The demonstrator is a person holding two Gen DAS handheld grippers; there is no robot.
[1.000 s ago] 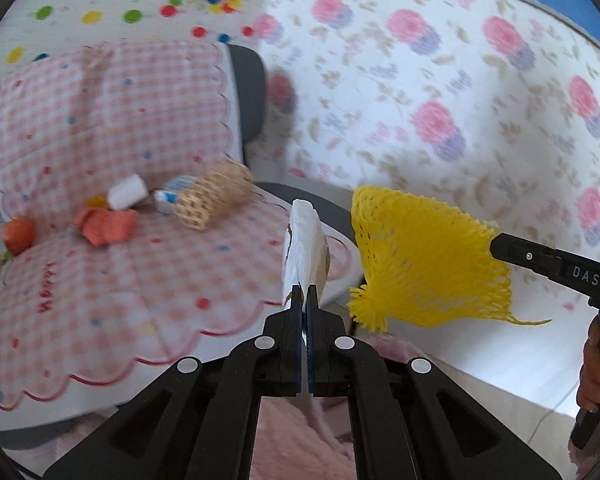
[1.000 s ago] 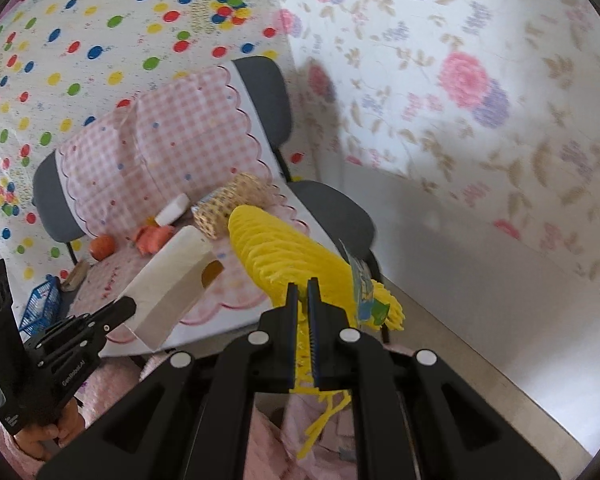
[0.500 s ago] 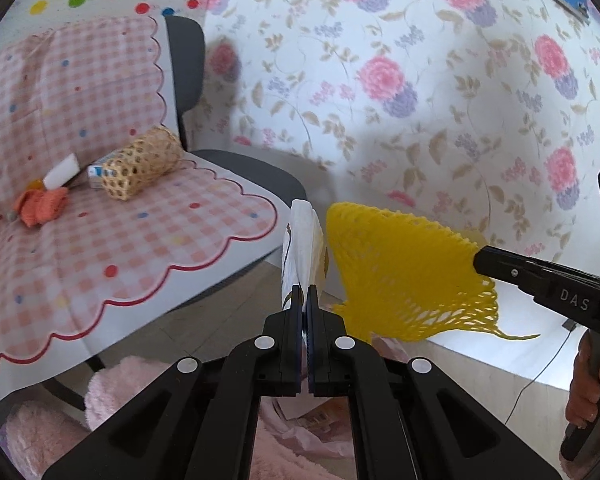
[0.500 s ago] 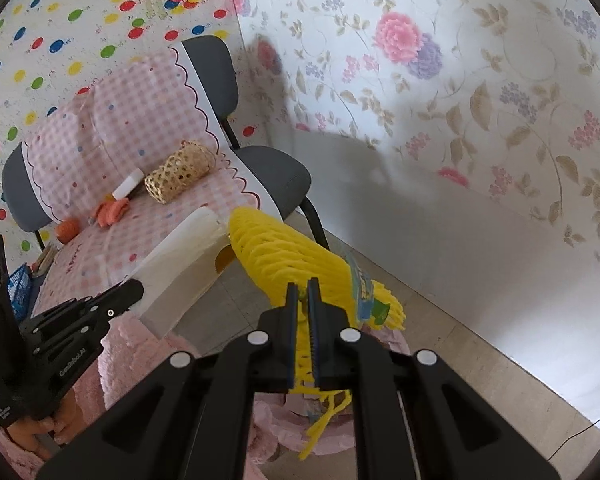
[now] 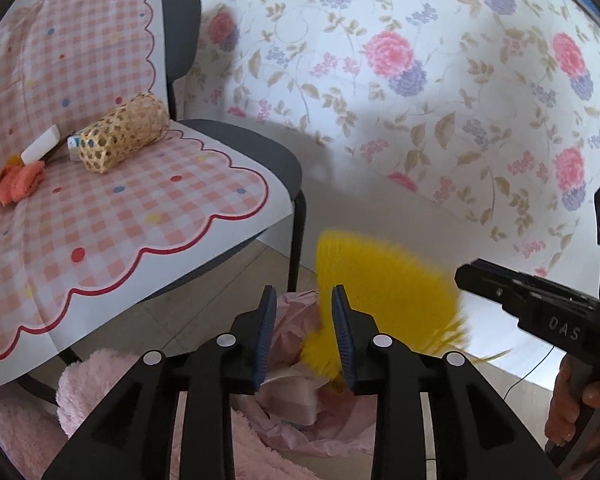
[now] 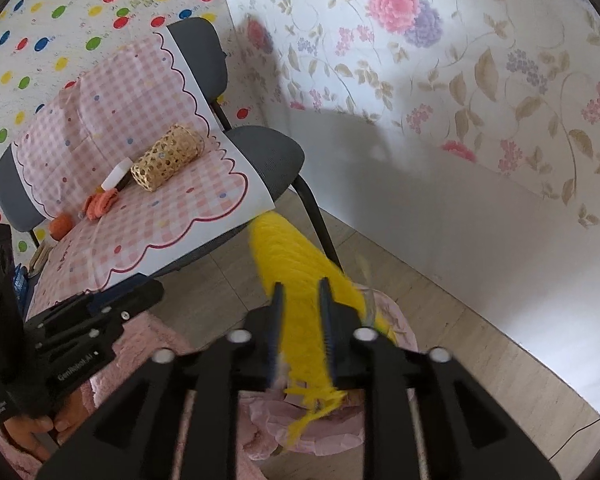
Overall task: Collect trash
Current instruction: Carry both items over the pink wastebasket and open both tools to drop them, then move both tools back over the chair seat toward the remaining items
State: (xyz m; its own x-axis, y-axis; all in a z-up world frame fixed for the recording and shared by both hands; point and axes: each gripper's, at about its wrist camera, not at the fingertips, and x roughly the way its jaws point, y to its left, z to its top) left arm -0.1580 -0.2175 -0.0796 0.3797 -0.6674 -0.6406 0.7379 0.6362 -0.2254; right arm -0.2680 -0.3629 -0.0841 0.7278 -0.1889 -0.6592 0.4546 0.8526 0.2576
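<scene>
My left gripper [image 5: 303, 334] is open and empty above a pink trash bag [image 5: 300, 432] on the floor. A white paper piece [image 5: 296, 390] lies in the bag below it. My right gripper [image 6: 302, 328] is open, with the blurred yellow foam net [image 6: 296, 280] between its jaws, dropping toward the bag [image 6: 340, 424]. The net also shows in the left wrist view [image 5: 380, 288], next to the right gripper [image 5: 512, 296]. The left gripper shows at the left of the right wrist view [image 6: 112, 312].
A grey chair [image 5: 252, 140] with a pink checked cover holds a woven basket tube [image 5: 124, 136], a white block [image 5: 40, 148] and an orange crumpled piece [image 5: 18, 180]. A pink fluffy rug [image 5: 80, 384] lies under the bag. A floral wall [image 5: 420, 80] stands behind.
Both grippers moved away from the chair and down over the pink bag. Both jaws have opened: the white paper has dropped into the bag and the yellow net is slipping loose.
</scene>
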